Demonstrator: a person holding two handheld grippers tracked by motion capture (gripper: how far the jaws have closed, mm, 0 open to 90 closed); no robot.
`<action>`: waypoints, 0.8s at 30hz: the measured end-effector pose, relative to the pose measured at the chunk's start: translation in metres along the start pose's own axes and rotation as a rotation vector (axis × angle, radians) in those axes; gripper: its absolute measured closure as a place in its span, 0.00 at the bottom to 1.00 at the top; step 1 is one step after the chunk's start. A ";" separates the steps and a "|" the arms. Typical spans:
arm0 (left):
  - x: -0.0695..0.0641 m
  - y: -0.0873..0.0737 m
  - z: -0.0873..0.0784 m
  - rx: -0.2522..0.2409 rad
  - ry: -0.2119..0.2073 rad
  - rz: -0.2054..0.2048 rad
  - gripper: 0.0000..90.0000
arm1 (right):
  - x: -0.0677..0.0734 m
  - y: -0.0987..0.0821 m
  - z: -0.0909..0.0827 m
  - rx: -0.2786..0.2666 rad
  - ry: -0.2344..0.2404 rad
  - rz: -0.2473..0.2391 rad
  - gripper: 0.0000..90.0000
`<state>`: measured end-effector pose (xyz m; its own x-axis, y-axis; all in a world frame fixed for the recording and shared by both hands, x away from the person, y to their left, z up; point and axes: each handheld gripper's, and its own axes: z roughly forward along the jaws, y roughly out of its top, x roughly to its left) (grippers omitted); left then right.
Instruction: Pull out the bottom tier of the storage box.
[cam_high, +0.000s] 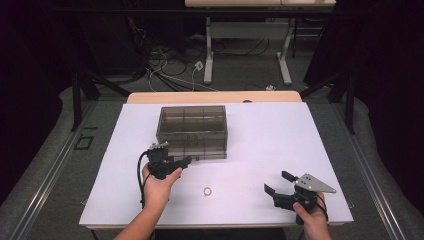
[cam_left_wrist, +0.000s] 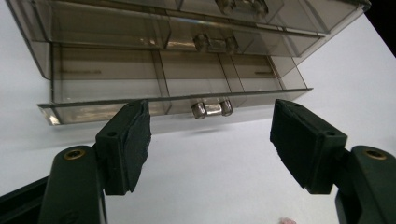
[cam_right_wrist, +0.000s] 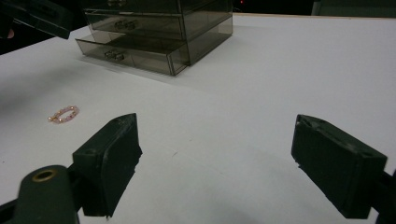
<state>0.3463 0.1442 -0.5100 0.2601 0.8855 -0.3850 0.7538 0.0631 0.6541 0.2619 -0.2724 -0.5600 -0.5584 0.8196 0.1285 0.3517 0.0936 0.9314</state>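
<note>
Left gripper (cam_left_wrist: 210, 140) matte jaws apart, empty; smoky clear-plastic drawer (cam_left_wrist: 173, 100) with barrel knob (cam_left_wrist: 212, 109) just ahead. Right gripper (cam_right_wrist: 217, 163) jaws wide apart; beaded ring (cam_right_wrist: 63, 114) ahead-left.

Overhead light is brightening the white desk (cam_high: 260, 135) while the surrounding room is sinking into darkness. Soft shadows are pooling beneath the smoky drawer box (cam_high: 192, 131), whose plastic is glinting; the high view is looking slightly grainy, perhaps underexposed.

The drawer box (cam_high: 192, 131) sits on the table (cam_high: 280, 130) at 12 o'clock. The bead ring (cam_high: 207, 191) lies at 6 o'clock from it.
</note>
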 end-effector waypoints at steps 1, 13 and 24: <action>0.001 0.001 -0.001 -0.003 0.002 0.000 0.33 | 0.000 0.000 0.000 -0.002 0.000 -0.003 0.16; 0.008 0.014 -0.006 -0.037 0.050 0.048 0.33 | 0.000 0.000 0.000 0.004 0.003 0.002 0.16; 0.017 0.023 -0.006 -0.012 0.104 0.024 0.37 | 0.000 0.000 0.000 0.003 0.004 -0.004 0.16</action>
<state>0.3644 0.1633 -0.4977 0.2133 0.9300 -0.2995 0.7403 0.0462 0.6707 0.2620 -0.2723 -0.5596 -0.5626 0.8170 0.1261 0.3519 0.0986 0.9308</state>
